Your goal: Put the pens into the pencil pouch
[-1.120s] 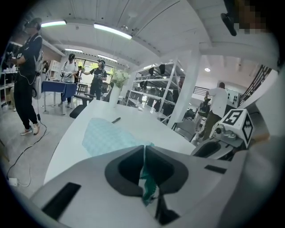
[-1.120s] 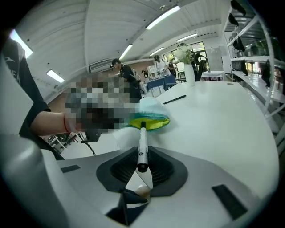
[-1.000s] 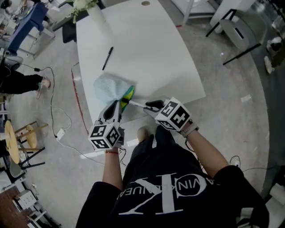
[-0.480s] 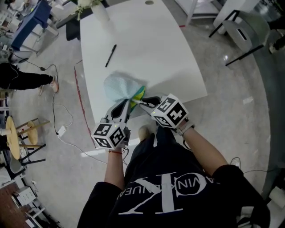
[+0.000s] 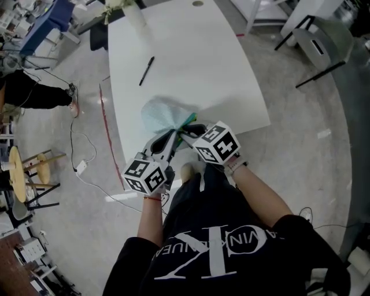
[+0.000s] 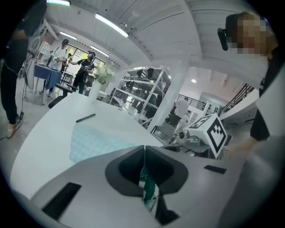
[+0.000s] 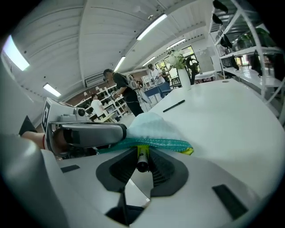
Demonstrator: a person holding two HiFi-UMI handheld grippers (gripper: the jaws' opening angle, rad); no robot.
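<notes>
A light blue pencil pouch (image 5: 163, 113) lies at the near edge of the white table (image 5: 196, 63). Its green and yellow mouth rim (image 5: 188, 121) faces me. My left gripper (image 5: 173, 134) is shut on that green rim (image 6: 146, 180) and holds it raised. My right gripper (image 5: 186, 130) is shut on a yellow-green pen (image 7: 141, 156) whose front end is under the rim (image 7: 153, 143), at the pouch mouth. Its jaws have just been opening slightly, with the pen still between them. A black pen (image 5: 146, 70) lies further up the table, apart from both grippers.
A white vase with flowers (image 5: 128, 10) stands at the table's far left corner. Cables (image 5: 75, 144) and a wooden stool (image 5: 20, 173) are on the floor at left. Chairs (image 5: 312, 40) stand at the right. People (image 7: 124, 91) stand beyond the table.
Both grippers and the pouch's near edge have shifted slightly up the table. The stretch of pen seen between the right gripper and the pouch has shortened to almost nothing.
</notes>
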